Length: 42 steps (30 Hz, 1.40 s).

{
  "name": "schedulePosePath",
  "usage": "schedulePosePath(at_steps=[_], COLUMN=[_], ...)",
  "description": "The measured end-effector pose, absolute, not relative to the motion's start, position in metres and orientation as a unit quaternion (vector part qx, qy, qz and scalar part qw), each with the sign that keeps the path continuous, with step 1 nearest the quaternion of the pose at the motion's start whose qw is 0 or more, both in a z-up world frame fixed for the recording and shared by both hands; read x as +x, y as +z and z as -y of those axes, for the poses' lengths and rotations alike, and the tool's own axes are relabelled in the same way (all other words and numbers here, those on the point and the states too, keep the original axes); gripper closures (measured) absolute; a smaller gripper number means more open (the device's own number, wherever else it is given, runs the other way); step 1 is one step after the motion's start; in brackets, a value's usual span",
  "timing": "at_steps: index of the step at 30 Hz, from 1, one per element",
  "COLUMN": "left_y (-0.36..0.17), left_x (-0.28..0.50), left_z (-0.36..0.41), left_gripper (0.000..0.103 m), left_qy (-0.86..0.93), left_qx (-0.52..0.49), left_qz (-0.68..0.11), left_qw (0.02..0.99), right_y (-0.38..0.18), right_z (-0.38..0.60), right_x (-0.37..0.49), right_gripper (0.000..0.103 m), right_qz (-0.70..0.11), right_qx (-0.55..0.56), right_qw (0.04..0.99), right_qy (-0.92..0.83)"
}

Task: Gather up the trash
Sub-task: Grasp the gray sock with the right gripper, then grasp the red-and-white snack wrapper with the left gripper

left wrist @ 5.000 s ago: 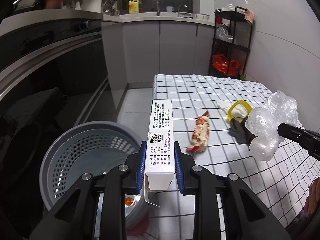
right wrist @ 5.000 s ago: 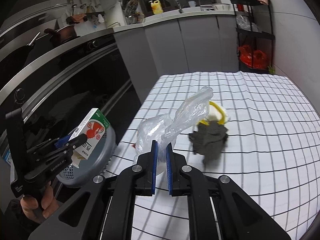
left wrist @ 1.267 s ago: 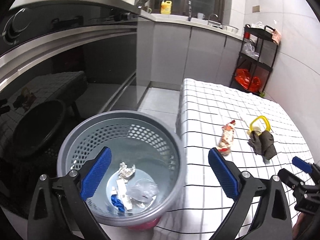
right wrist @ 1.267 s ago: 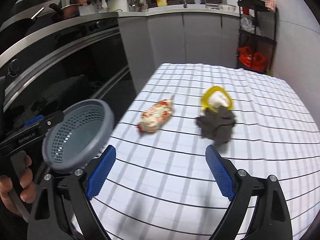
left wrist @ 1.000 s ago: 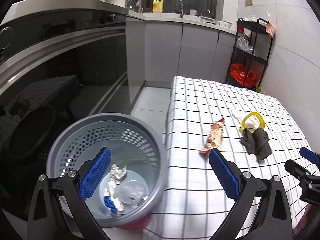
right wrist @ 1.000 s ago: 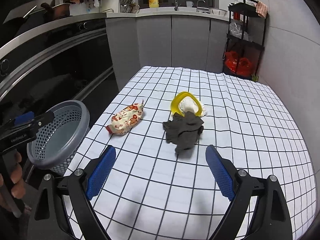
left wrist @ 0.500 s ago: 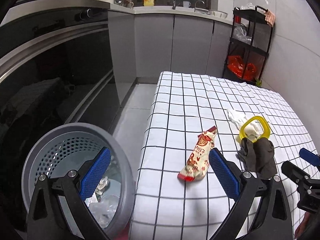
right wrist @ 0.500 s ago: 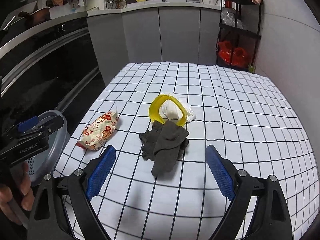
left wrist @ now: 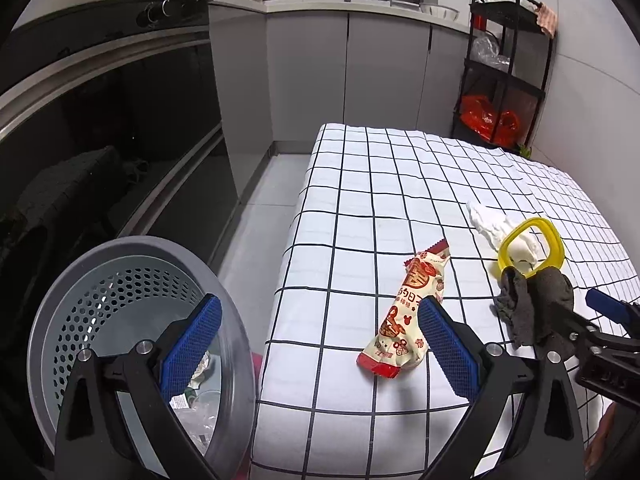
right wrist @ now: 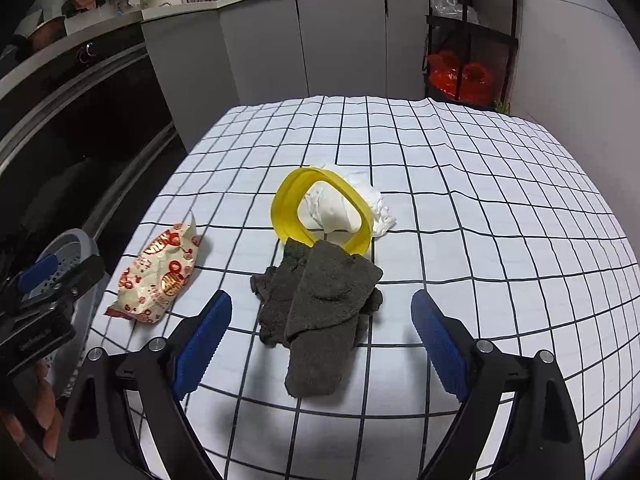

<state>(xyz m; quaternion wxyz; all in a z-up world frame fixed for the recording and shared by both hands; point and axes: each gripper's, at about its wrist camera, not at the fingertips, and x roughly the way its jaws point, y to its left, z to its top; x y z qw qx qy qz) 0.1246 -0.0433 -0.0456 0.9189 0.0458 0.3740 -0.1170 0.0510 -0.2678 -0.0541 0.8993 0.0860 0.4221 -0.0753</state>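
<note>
One crumpled red-and-cream snack wrapper (left wrist: 405, 316) lies flat on the checked tablecloth (left wrist: 360, 184).

Basket (left wrist: 100, 264) contents mostly hidden behind the left gripper (left wrist: 316, 344) finger; crumpled tissue (right wrist: 360, 204) partly ringed by yellow loop (right wrist: 320, 210).

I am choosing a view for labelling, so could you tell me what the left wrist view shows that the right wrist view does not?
Only the left wrist view looks into the grey bin, showing trash inside it. Only the right shows the dark cloth unobstructed and the person's hand. Both share the snack wrapper, yellow ring, white tissue and checked tablecloth.
</note>
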Motion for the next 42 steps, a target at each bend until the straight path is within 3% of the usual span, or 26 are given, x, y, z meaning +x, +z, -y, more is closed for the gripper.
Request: schedulePosePath(at_steps=[10, 12, 14, 20, 42], left_y=[-0.05, -0.05, -0.051, -0.054, -0.066], left_x=[0.123, 0.122, 0.122, 0.123, 0.136], left_z=[0.048, 0.049, 0.05, 0.051, 0.075], left_gripper=[0.007, 0.007, 0.007, 0.007, 0.007], left_qy=[-0.119, -0.12, -0.123, -0.131, -0.159], left_qx=[0.053, 0.055, 0.056, 0.054, 0.051], left_qz=[-0.375, -0.375, -0.376, -0.382, -0.406], left_qw=[0.918, 0.917, 0.917, 0.913, 0.899], right_y=[-0.073, -0.074, -0.076, -0.07, -0.023], right_z=[0.267, 0.265, 0.263, 0.264, 0.293], right_x=[0.062, 0.063, 0.066, 0.058, 0.016], right_gripper=[0.018, 0.039, 0.052, 0.075, 0.077], right_qz=[-0.442, -0.447, -0.453, -0.444, -0.381], right_qx=[0.085, 0.082, 0.077, 0.096, 0.157], right_qw=[0.889, 0.887, 0.884, 0.889, 0.91], right_qy=[-0.082, -0.08, -0.08, -0.062, -0.044])
